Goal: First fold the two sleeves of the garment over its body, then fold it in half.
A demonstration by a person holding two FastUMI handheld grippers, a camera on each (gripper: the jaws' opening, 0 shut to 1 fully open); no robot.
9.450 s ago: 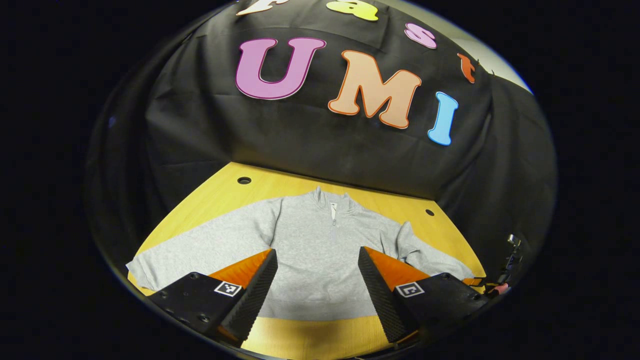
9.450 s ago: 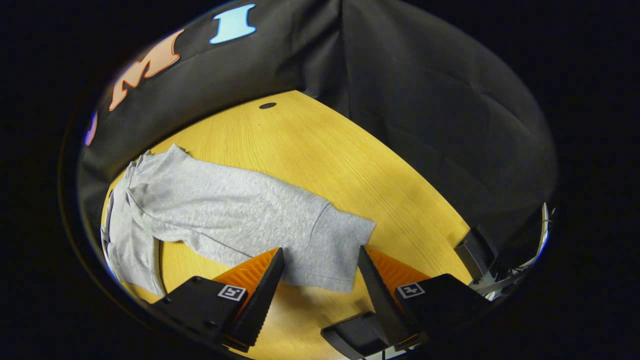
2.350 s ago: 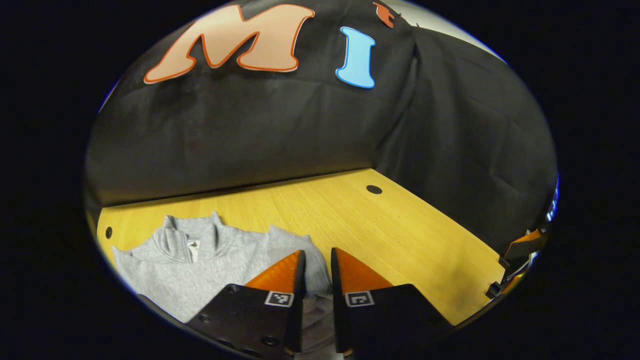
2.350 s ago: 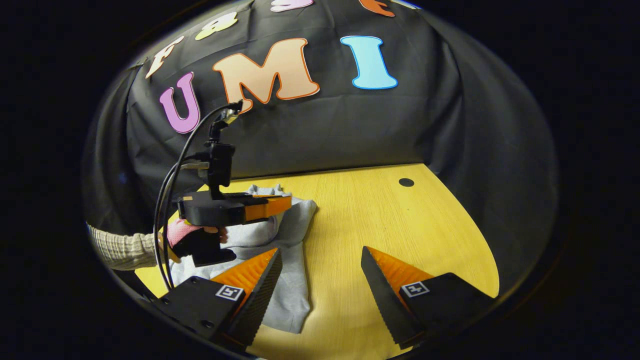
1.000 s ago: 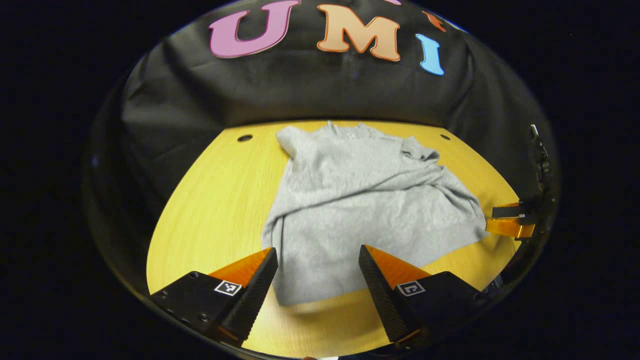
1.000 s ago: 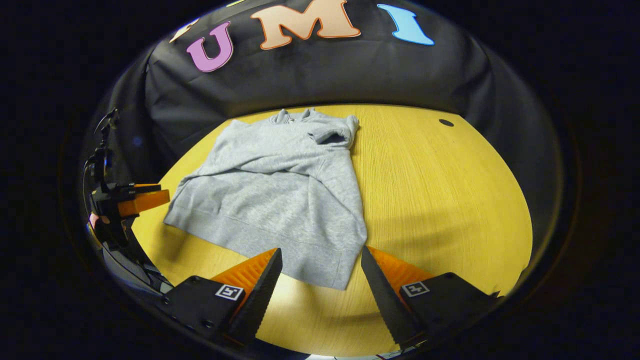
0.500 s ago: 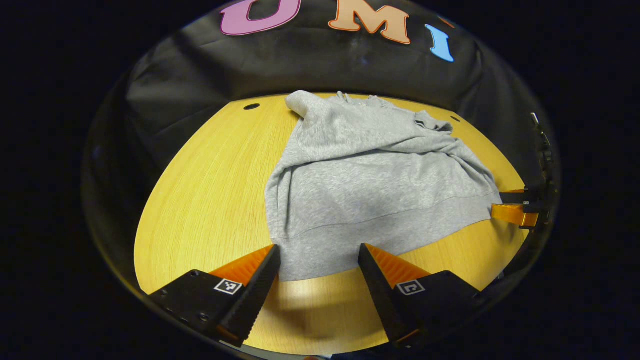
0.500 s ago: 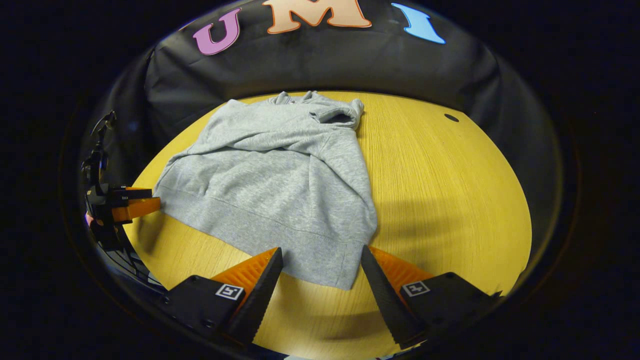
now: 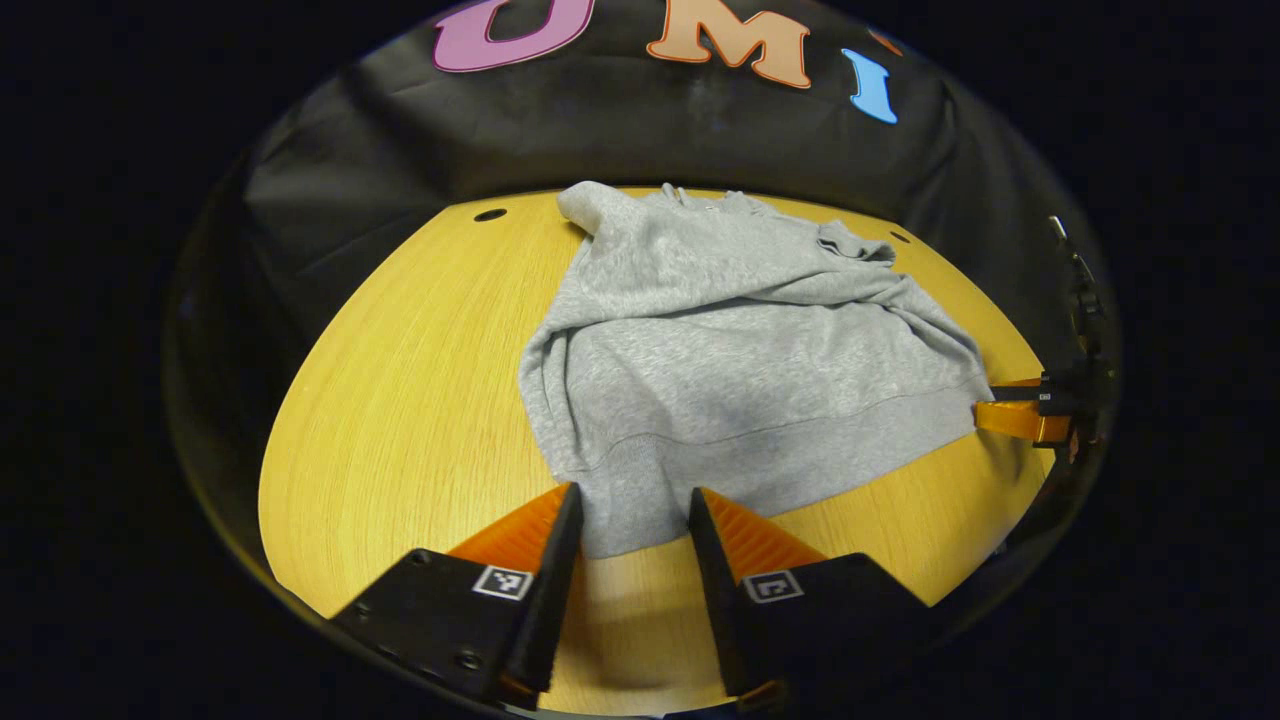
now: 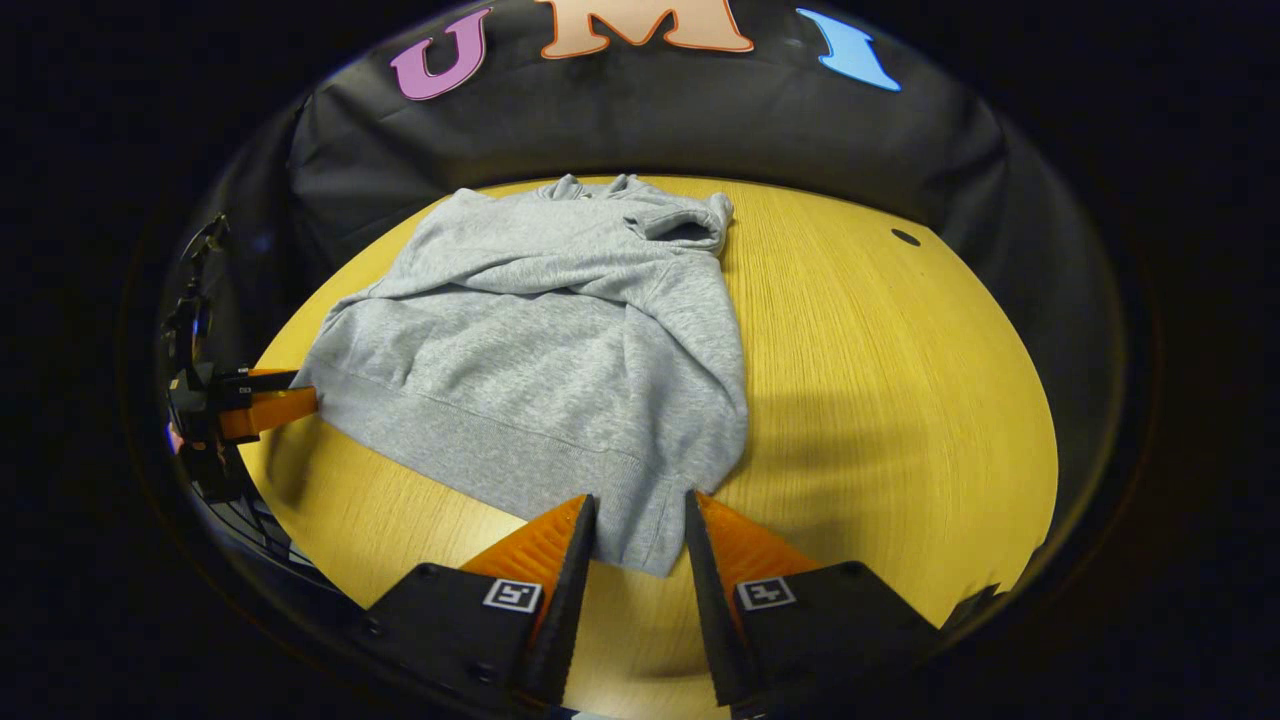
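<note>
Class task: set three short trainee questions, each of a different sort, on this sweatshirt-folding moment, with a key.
1. True or false: both sleeves already lie folded over the sweatshirt body.
2. Multiple choice: the left gripper is at which part? A collar, B a hem corner, C a cuff.
3. Fill in: the sweatshirt lies on a ___ table.

Key: 1 true. 2 B; the right gripper frames the other hem corner, fingers apart, not yet pressing the cloth. 3 wooden.

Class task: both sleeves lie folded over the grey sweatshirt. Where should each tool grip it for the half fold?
Grip the sweatshirt at its two near hem corners, coming in low from the near table edge. The ribbed hem lies flat and free there, facing both tools.
</note>
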